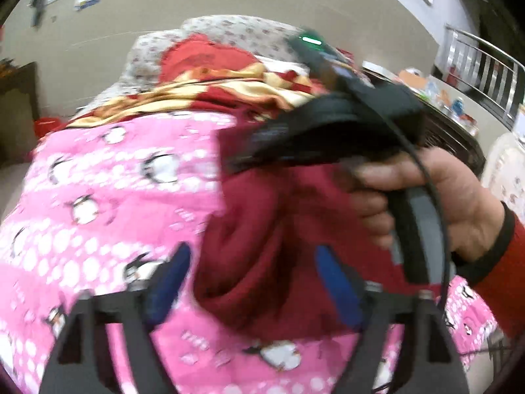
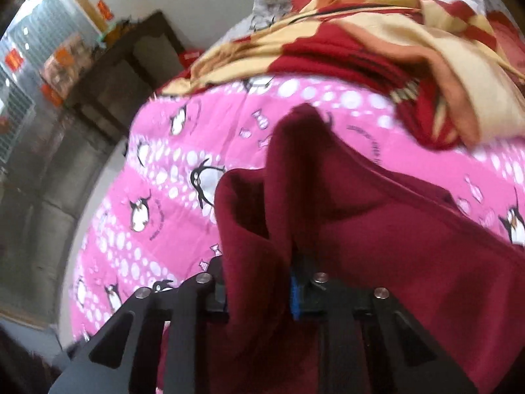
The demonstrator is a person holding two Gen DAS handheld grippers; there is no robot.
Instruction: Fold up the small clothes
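A dark red garment lies bunched on a pink penguin-print blanket. My left gripper is open, its blue-padded fingers standing on either side of the hanging cloth. The right gripper, held in a hand, shows in the left wrist view above the cloth. In the right wrist view my right gripper is shut on a fold of the dark red garment, which drapes to the right over the pink blanket.
A red and cream quilt and a red pillow are piled at the bed's far end. A dark wooden cabinet stands left of the bed. A cluttered table and a railing are at the right.
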